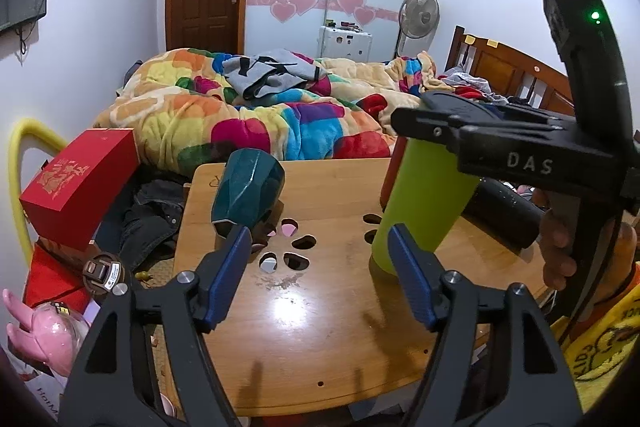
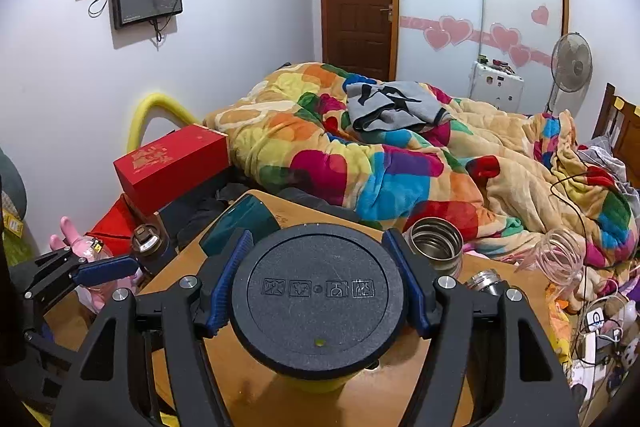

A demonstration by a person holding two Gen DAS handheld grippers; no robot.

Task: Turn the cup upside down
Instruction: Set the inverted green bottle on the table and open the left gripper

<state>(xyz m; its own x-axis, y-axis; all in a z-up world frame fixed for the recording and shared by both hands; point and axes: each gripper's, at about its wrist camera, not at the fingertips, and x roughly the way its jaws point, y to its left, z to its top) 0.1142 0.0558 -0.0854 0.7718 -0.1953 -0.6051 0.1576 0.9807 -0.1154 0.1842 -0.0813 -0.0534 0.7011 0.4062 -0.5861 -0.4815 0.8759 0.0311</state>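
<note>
A lime-green cup (image 1: 424,203) with a black base stands upside down on the wooden table (image 1: 320,327), slightly tilted. My right gripper (image 1: 424,135) is shut on its upper end. In the right wrist view the cup's black round base (image 2: 318,297) fills the space between the blue pads (image 2: 230,279), with green showing below (image 2: 316,383). My left gripper (image 1: 320,267) is open and empty, low over the table's near side, left of the green cup. It also shows at the left edge of the right wrist view (image 2: 104,267).
A dark teal faceted cup (image 1: 248,187) stands on the table's far left part. A steel cup (image 2: 436,241), a steel lid (image 2: 486,281) and a clear jar (image 2: 560,257) are at the table's right. A red box (image 1: 80,183) and the bed (image 1: 260,115) lie beyond.
</note>
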